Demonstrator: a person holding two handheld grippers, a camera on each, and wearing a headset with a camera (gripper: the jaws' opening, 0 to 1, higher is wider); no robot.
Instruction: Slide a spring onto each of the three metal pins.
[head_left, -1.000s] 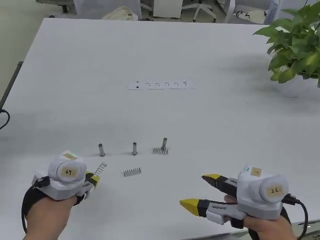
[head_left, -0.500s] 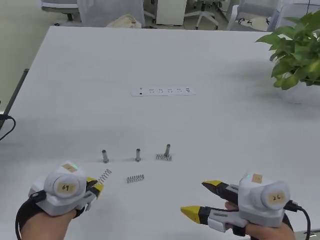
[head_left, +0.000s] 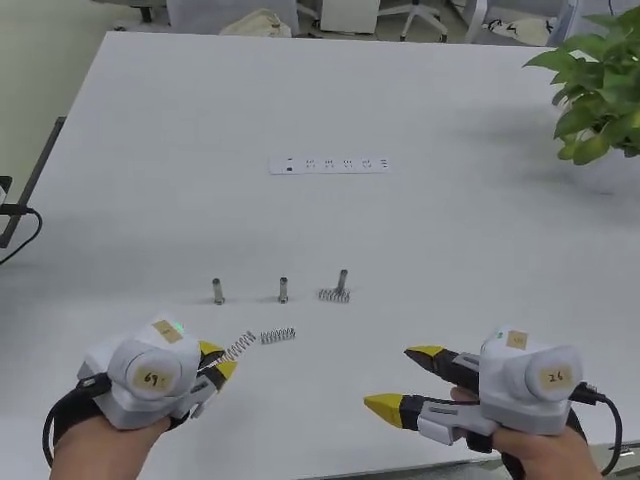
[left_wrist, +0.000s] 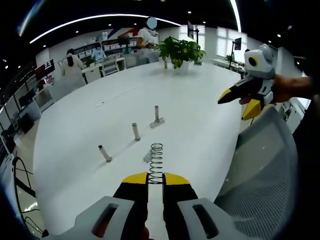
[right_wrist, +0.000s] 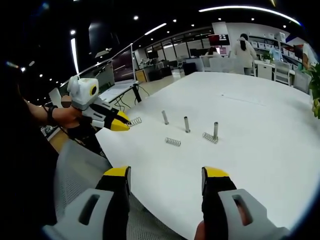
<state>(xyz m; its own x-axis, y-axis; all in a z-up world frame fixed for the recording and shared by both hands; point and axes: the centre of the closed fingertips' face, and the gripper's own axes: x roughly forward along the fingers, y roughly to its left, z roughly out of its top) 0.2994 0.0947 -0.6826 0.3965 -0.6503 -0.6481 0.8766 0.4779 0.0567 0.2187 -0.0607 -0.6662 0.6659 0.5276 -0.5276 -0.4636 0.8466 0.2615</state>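
You hold spring (head_left: 240, 346) pinched in left gripper (head_left: 218, 360), lower left of frame; right gripper (head_left: 404, 379) gapes, empty. First threading step, likely. Next: line spring bore over left pin (head_left: 218, 291), lower.

L gripper (head_left: 213, 364), low left: jaws pinched on spring (head_left: 240, 347). R gripper (head_left: 404, 380), low right: jaws wide apart, nothing between. 3 pins upright in a row on table (head_left: 450, 230): left pin (head_left: 218, 291), mid pin (head_left: 283, 290), right pin (head_left: 342, 281). Loose spring (head_left: 278, 336) lies flat near mid pin. Third spring (head_left: 334, 295) lies at foot of right pin.
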